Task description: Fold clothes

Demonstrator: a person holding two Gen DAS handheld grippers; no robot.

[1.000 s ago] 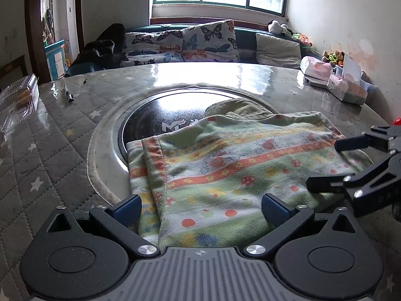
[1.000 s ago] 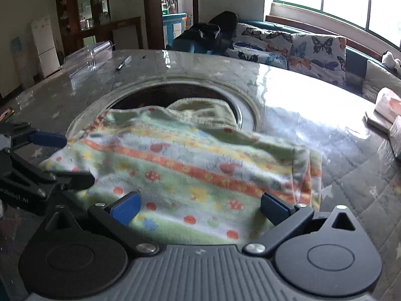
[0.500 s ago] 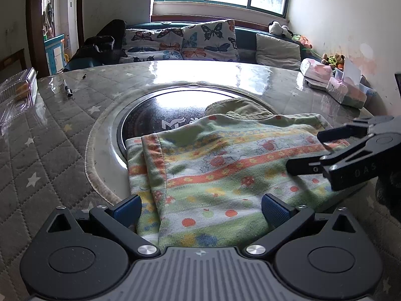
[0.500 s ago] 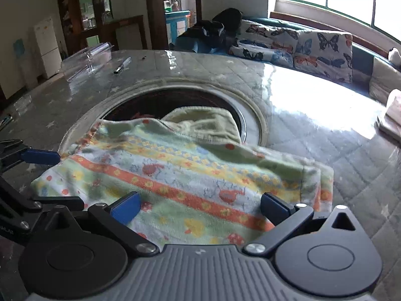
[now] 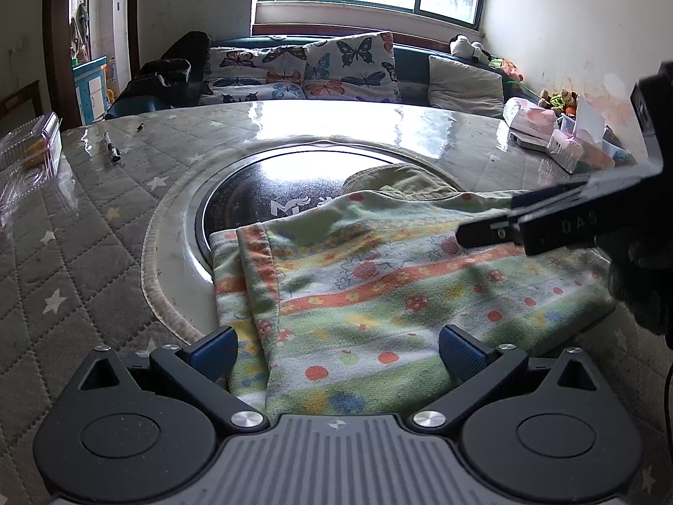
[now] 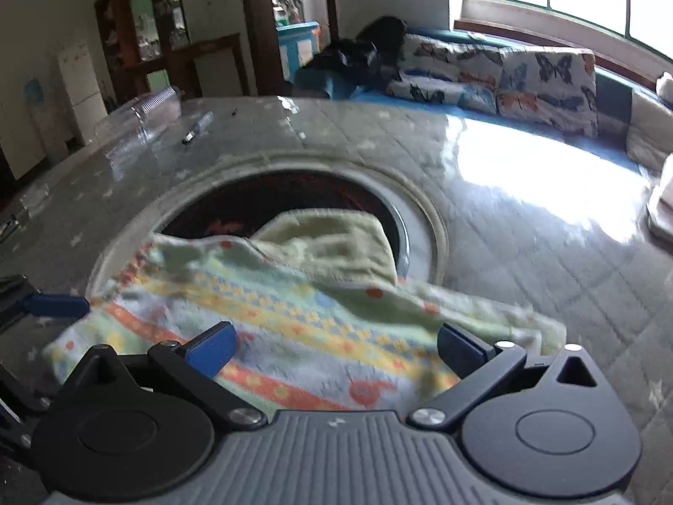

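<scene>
- Daylight from a wide window falls on a round table point(image 5: 294, 126) with a quilted star-print cover under clear plastic and a dark glass disc point(image 5: 260, 193) set in its middle; a sofa with butterfly cushions point(image 5: 311, 67) runs along the far wall.
- On the near side of the table lies the garment point(image 5: 378, 286), a green piece of clothing with orange bands and small prints, partly covering the disc. Its left edge is doubled over in a narrow strip, and a plain green part pokes out at the far side.
- Left claw point(image 5: 336, 347) sits low at the near edge of the garment, jaws wide apart, gripping nothing.
- Right claw point(image 6: 336, 347) is over the garment's right part, jaws equally wide and empty; the cloth passes beneath them.
- A pen point(image 5: 112, 148) and a clear plastic box point(image 5: 29, 147) lie far left, tissue packs point(image 5: 547, 126) far right, all well away from the garment.
- Judging by the layout, one fold is in and the next grasp is being lined up: each claw must close on an edge, then carry it across.
</scene>
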